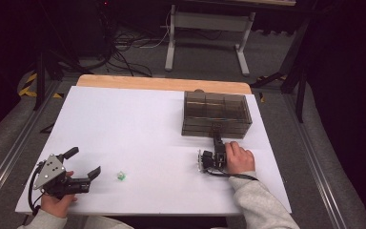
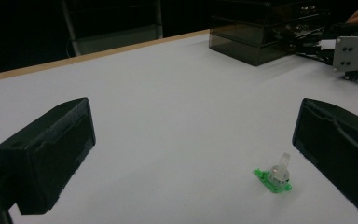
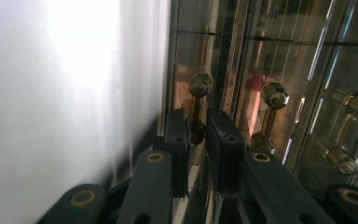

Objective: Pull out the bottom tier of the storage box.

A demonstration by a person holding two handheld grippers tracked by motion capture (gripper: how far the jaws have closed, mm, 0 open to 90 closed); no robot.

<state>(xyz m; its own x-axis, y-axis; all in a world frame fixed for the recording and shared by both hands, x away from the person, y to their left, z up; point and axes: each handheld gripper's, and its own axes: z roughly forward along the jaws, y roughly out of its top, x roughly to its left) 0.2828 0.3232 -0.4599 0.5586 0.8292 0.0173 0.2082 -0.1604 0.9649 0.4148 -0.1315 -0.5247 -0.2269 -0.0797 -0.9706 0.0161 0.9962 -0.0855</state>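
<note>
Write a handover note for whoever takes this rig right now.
Left hand-held gripper: open, on the table's near left, jaws toward the green part, not touching it.
Right hand-held gripper: jaws closed around a brass drawer handle at the front of the drawer box.
Done: handle gripped; I cannot tell whether the drawer is open.
Left: probably open the drawer, then pick up the part and stow it.

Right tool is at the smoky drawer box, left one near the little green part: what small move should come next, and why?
Probably pull the right tool straight back: its jaws sit around a brass drawer handle on the drawer box. The left tool is open, the green part not grasped.
</note>
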